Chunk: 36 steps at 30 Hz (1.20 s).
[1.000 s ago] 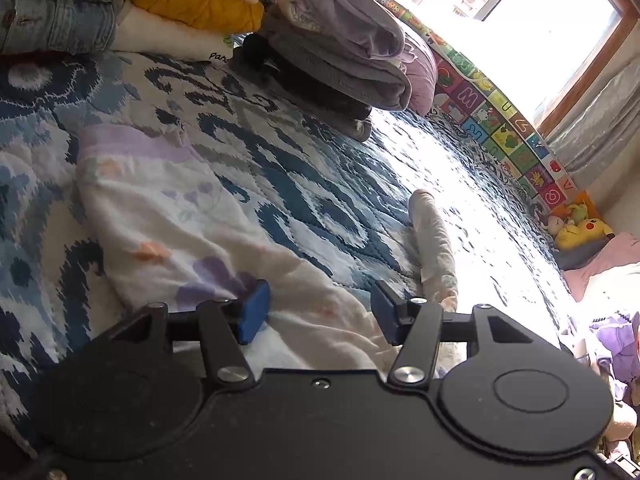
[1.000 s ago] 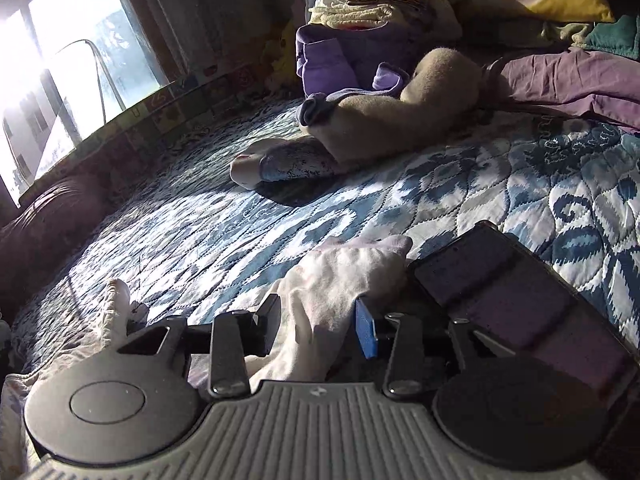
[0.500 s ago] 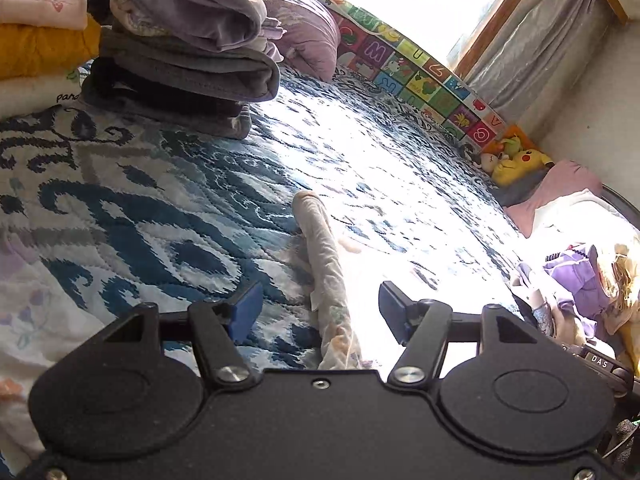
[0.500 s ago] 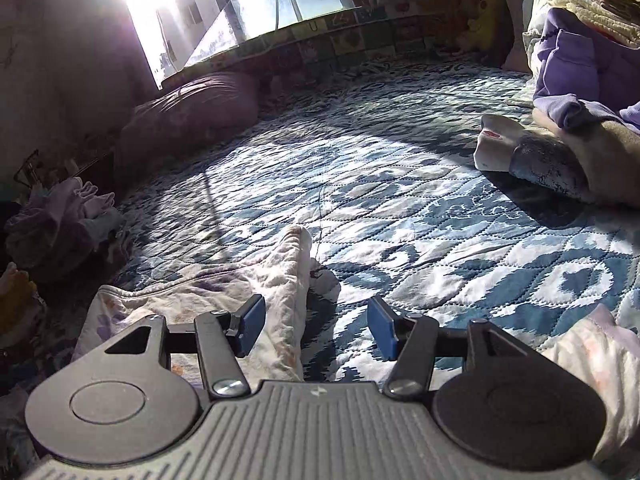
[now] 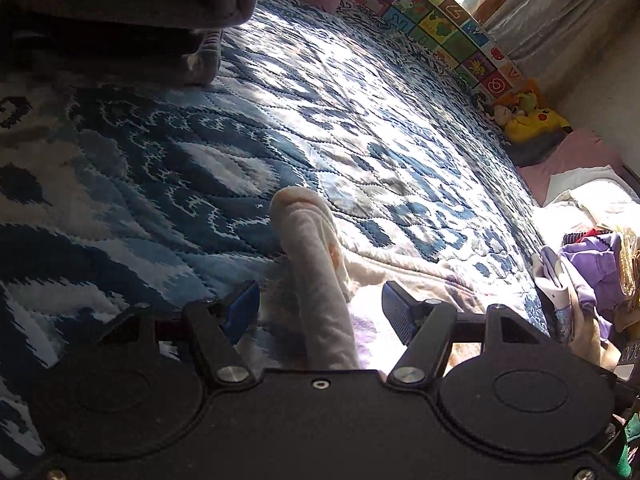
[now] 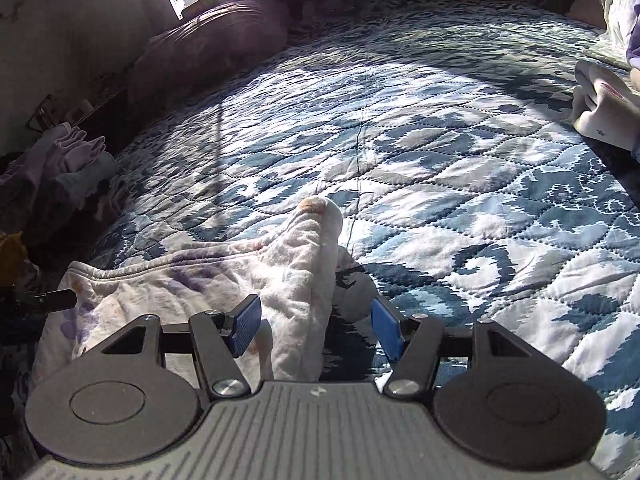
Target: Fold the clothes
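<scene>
A pale garment with purple and orange prints lies on the blue patterned quilt. In the left wrist view one of its narrow ends, the sleeve (image 5: 316,264), runs up between the blue pads of my left gripper (image 5: 320,312), which stands open around it. In the right wrist view the garment (image 6: 248,268) spreads to the left, and a raised fold of it passes between the pads of my right gripper (image 6: 316,326), also open. Neither pair of pads presses the cloth.
The quilt (image 6: 460,184) stretches ahead in both views. Folded dark clothes (image 5: 120,20) are stacked at far left, a purple pillow (image 6: 216,44) lies by the window. Unfolded clothes (image 5: 592,264) and plush toys (image 5: 528,116) sit at right, an alphabet mat (image 5: 440,12) lines the window edge.
Both grippers swung across the bed and came in low over the pale garment, so its sleeve and fold now lie between their open pads. Both stayed open throughout.
</scene>
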{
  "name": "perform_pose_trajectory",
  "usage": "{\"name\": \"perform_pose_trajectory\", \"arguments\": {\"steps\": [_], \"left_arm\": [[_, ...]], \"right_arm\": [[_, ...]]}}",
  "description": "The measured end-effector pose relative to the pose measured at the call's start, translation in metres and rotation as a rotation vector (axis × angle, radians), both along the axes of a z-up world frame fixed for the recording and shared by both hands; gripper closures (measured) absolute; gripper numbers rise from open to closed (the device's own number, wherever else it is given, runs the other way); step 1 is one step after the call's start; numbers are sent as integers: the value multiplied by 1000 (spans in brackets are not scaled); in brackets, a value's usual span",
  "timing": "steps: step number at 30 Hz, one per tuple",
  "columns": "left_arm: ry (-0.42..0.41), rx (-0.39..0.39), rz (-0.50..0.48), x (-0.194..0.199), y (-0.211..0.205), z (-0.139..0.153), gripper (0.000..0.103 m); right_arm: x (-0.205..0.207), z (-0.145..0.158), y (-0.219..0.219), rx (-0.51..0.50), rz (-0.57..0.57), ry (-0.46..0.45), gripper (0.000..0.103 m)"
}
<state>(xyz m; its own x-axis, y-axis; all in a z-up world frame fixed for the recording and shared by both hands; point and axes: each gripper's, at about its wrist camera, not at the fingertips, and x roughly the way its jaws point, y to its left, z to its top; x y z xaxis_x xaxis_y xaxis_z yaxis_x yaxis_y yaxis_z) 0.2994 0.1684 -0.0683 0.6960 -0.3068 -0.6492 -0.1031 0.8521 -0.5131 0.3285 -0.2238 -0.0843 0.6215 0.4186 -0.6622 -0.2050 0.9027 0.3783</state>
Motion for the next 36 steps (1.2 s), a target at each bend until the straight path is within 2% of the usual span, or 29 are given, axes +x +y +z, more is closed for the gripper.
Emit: {"name": "perform_pose_trajectory", "arguments": {"steps": [4, 5, 6, 7, 9, 12, 17, 21, 23, 25, 27, 32, 35, 36], "left_arm": [[-16, 16, -65, 10, -3, -1, 38], [-25, 28, -77, 12, -4, 0, 51], [-29, 43, -86, 14, -5, -1, 70], [-29, 61, -93, 15, -6, -3, 73], [-37, 64, -107, 15, -7, -6, 85], [-106, 42, -155, 11, -8, -1, 91], [-309, 54, -387, -10, -42, 26, 93], [-474, 151, -681, -39, -99, 45, 93], [-502, 199, -778, -49, -118, 45, 93], [-519, 212, -840, -55, -127, 42, 93], [-538, 199, -872, -57, -126, 42, 93], [-641, 87, -904, -66, -107, 53, 93], [-629, -6, -807, -54, -87, 56, 93], [-597, -40, -730, -45, -76, 53, 93]], "right_arm": [[1, -3, -4, 25, 4, -3, 44], [1, -3, -5, 32, 3, -5, 45], [1, -4, -5, 35, 1, -9, 46], [0, -5, -5, 39, -1, -12, 47], [0, -6, -6, 44, -4, -17, 47], [1, -8, -8, 56, -8, -18, 47], [1, -9, -11, 79, -14, -14, 49], [1, -10, -13, 91, -16, -11, 49], [1, -10, -13, 89, -10, -13, 49], [1, -10, -13, 88, -5, -15, 49], [2, -10, -13, 92, -5, -14, 49], [2, -11, -14, 97, -4, -14, 49], [1, -12, -14, 97, -5, -15, 49], [1, -12, -13, 96, -5, -16, 50]]}}
